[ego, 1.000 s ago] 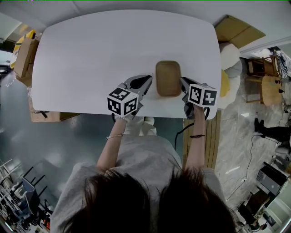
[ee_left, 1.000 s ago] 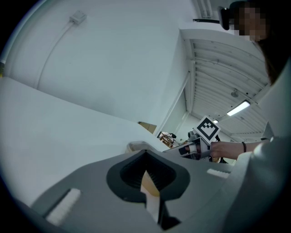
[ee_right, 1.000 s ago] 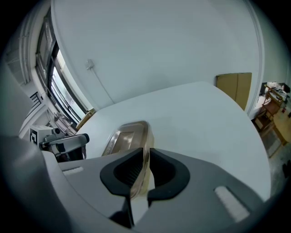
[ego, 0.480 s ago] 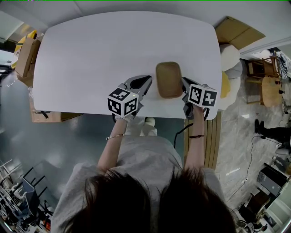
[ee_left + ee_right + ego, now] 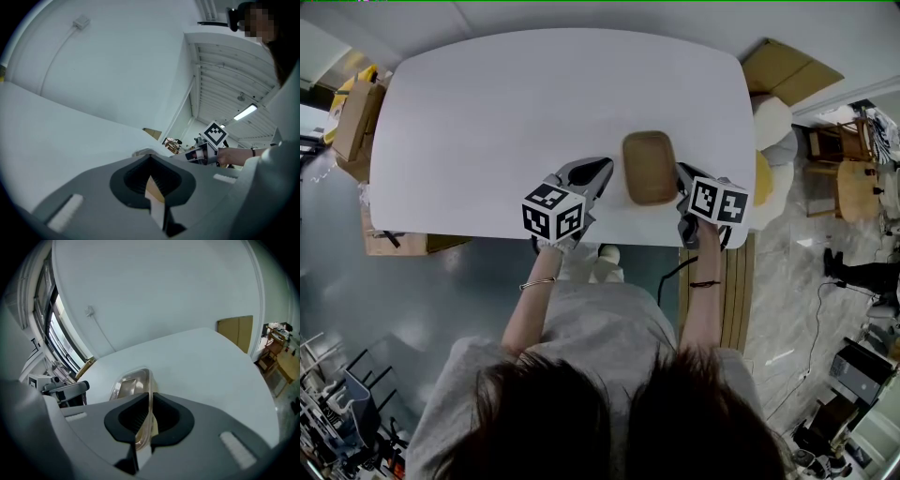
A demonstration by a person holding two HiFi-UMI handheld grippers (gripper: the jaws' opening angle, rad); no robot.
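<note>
Head view, brown tray on white table, left gripper and right gripper each clamping its rim

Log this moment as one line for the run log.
left gripper: shut on tray rim | right gripper: shut on opposite rim | tray: between the grippers, by table near edge

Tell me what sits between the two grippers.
A brown tray over the white table, seen in the head view; the left gripper and right gripper each clamp one of its side rims.
</note>
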